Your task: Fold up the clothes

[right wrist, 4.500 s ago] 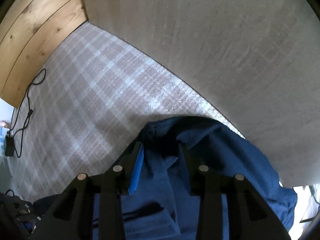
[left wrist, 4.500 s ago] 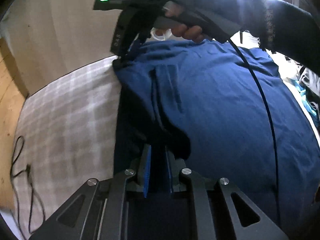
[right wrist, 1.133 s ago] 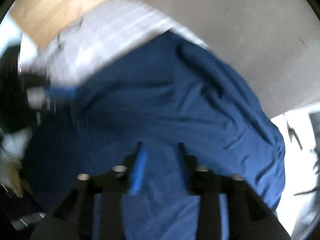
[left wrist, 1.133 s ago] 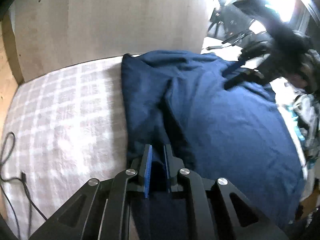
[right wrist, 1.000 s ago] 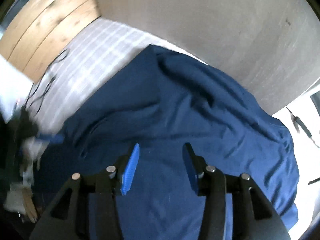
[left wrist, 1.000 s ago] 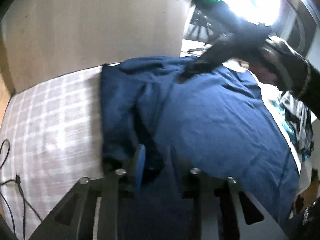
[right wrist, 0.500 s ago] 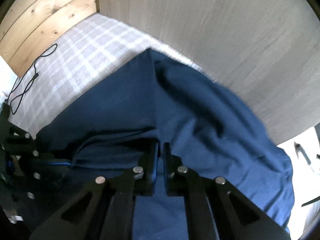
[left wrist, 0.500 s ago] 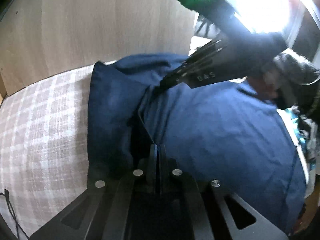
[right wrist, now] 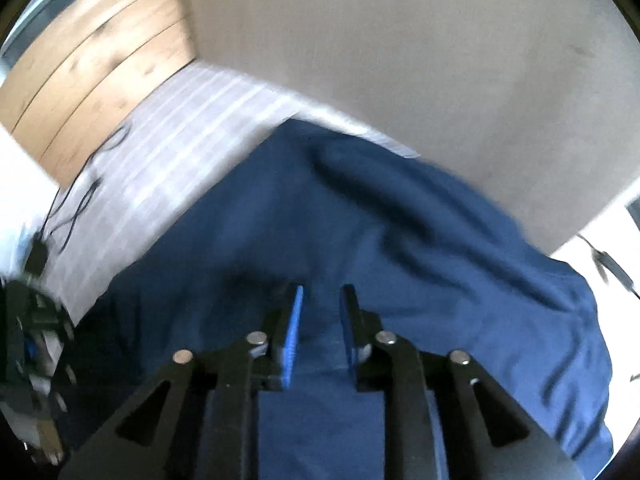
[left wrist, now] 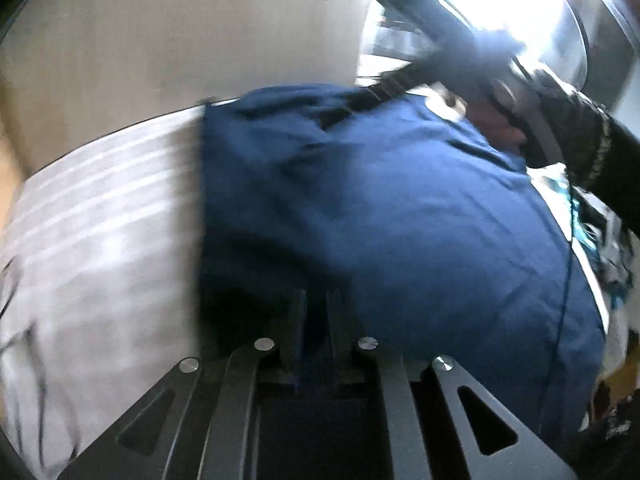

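A dark blue garment (left wrist: 380, 208) lies spread over the plaid bed cover (left wrist: 100, 220). My left gripper (left wrist: 316, 312) sits at the garment's near left part. Its jaws are opening, but the gap is narrow and cloth fills it against both pads. In the right wrist view the same garment (right wrist: 400, 240) runs under my right gripper (right wrist: 322, 320), whose jaws are opening; its blue pads stand apart with cloth lying loose between them. From the left wrist view the right gripper (left wrist: 380, 88) is over the garment's far edge, held by a hand (left wrist: 500, 128) in a dark sleeve.
A beige panel (left wrist: 180, 40) rises behind the bed, and a wooden panel (right wrist: 92, 64) stands to the left. A black cable (right wrist: 80, 200) lies on the bed cover (right wrist: 192, 128). Patterned clothes (left wrist: 608, 248) are heaped at the right. The left gripper (right wrist: 36, 340) shows at the left edge.
Half a second ago both grippers were fully shut; now each shows a gap, the right one's much wider. The left gripper has shifted across the cloth, and both views are blurred.
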Demonstrator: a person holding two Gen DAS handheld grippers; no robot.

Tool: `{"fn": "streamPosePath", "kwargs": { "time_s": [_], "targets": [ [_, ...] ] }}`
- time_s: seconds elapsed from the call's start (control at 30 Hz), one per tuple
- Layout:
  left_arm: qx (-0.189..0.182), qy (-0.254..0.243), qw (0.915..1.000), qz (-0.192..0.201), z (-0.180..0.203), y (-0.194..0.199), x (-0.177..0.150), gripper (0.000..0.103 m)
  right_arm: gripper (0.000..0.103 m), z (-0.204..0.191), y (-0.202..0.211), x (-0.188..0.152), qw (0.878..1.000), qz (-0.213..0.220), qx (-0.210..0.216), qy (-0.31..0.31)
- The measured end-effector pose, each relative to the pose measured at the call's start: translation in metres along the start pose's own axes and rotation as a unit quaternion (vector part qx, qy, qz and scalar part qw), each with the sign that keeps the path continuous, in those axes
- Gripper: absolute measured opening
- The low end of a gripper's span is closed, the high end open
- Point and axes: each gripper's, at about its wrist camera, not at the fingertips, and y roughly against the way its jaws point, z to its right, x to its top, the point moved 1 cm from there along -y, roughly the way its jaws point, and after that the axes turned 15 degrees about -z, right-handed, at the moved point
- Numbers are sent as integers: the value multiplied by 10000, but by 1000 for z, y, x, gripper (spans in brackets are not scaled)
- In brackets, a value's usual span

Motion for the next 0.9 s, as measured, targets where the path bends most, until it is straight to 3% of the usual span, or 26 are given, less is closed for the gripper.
{"fn": "streamPosePath", "kwargs": {
  "time_s": [0.07,0.17,0.27,0.37,0.43,0.57,0.7,0.9],
  "targets": [
    [365,342,9987,-7,-14,19,-29,10,32,-11,-12,2,9970,-222,-703,247],
    [429,789,9959,-98,-24,40,-75,11,34,-18,2,5,9991,-134,-383,-117],
    [67,1300,9912,-245,-27,59,-129,14,34,-30,18,9,9990,-98,145,-411],
    [-204,1616,9858,-411,-18,69,-181,16,38,-75,20,17,9987,-240,370,-264],
    [-237,1660,9843,-558,-7,77,-217,16,39,-96,18,11,9979,-416,389,-312],
    [-491,1989,9760,-743,6,90,-282,16,39,-121,-4,34,9938,-767,85,-802],
    [-497,2008,9763,-635,19,83,-302,18,40,-123,-10,28,9837,-921,86,-1545],
    [12,1681,9840,-593,29,64,-303,21,41,-123,-2,21,9774,-1066,29,-1824]
  ]
}}
